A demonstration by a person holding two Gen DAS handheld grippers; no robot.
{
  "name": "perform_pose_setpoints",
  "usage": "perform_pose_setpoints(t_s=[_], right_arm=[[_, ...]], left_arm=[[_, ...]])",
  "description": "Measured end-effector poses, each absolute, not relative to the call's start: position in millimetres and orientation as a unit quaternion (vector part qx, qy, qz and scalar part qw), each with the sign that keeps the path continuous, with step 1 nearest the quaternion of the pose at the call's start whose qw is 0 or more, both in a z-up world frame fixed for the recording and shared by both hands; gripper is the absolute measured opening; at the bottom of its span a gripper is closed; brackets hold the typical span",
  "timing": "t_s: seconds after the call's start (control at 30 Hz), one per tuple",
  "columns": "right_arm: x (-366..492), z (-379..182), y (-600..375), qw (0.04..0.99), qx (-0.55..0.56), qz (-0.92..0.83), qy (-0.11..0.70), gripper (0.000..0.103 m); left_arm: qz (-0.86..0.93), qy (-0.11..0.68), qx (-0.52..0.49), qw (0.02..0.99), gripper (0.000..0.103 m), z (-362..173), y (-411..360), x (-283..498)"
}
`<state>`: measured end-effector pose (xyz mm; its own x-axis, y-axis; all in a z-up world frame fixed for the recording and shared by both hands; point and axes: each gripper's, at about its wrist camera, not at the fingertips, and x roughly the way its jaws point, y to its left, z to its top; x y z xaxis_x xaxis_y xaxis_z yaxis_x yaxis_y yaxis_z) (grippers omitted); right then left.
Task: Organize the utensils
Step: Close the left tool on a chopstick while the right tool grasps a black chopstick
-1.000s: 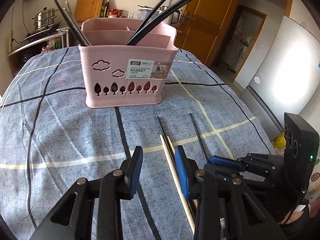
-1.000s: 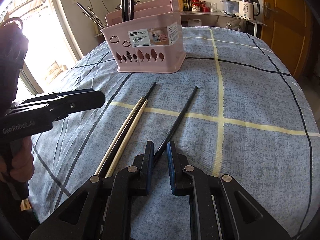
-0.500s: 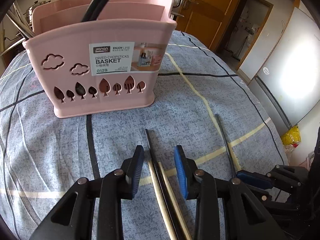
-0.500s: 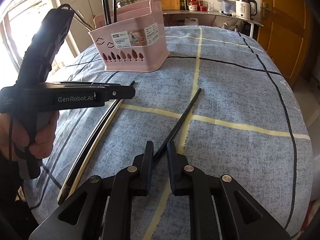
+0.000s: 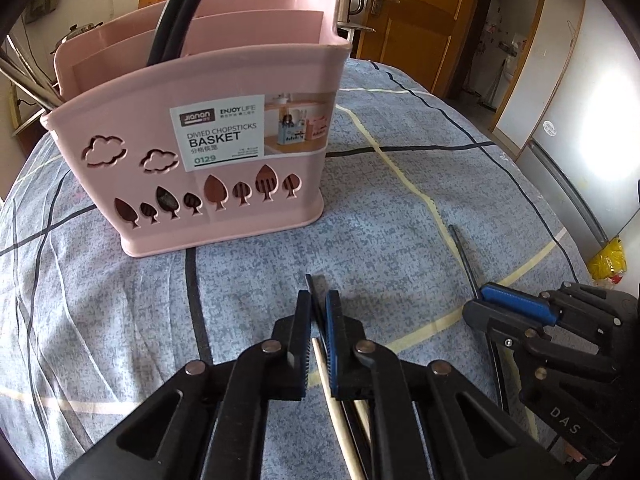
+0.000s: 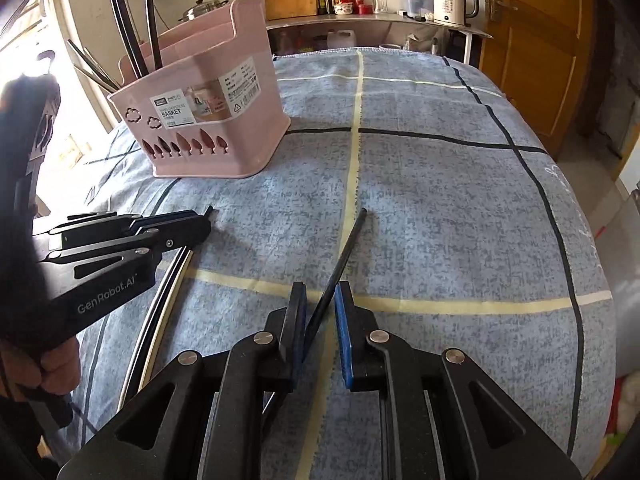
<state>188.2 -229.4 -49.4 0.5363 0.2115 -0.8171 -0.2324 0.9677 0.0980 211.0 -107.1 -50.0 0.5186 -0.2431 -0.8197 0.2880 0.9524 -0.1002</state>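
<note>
A pink divided chopstick basket (image 5: 208, 152) stands on the blue checked cloth and shows in the right wrist view too (image 6: 208, 120); black and metal chopsticks stand in it. My left gripper (image 5: 318, 304) is shut on a black chopstick (image 5: 311, 286) close in front of the basket; two pale wooden chopsticks (image 5: 340, 420) lie under it. My right gripper (image 6: 320, 300) is slightly open around another black chopstick (image 6: 344, 252) lying on the cloth. The left gripper shows in the right wrist view (image 6: 200, 224).
A counter (image 6: 380, 20) behind the table holds a kettle (image 6: 454, 0), jars and a cutting board. A wooden door (image 6: 532, 40) is at the right. A fridge (image 5: 580, 120) stands beside the table.
My left gripper moved forward toward the basket and closed on the black chopstick. My right gripper opened a little around its black chopstick.
</note>
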Motion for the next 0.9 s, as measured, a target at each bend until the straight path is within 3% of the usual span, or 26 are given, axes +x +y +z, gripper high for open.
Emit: perform_pose_setpoints(t_s=[0.5,0.9], right_arm=[[212.1,-48.4,-221.5,0.865,-0.02,0.125,0.485,0.016],[213.8,-47.1,-229.0,0.867,0.01,0.136,0.48,0.005]], left_arm=[[-0.149,0.473,0.044,0.867,0.007,-45.2,-76.3,203.1],[-0.149,0.468,0.022,0.871,0.005,-30.0,-40.5,198.9]])
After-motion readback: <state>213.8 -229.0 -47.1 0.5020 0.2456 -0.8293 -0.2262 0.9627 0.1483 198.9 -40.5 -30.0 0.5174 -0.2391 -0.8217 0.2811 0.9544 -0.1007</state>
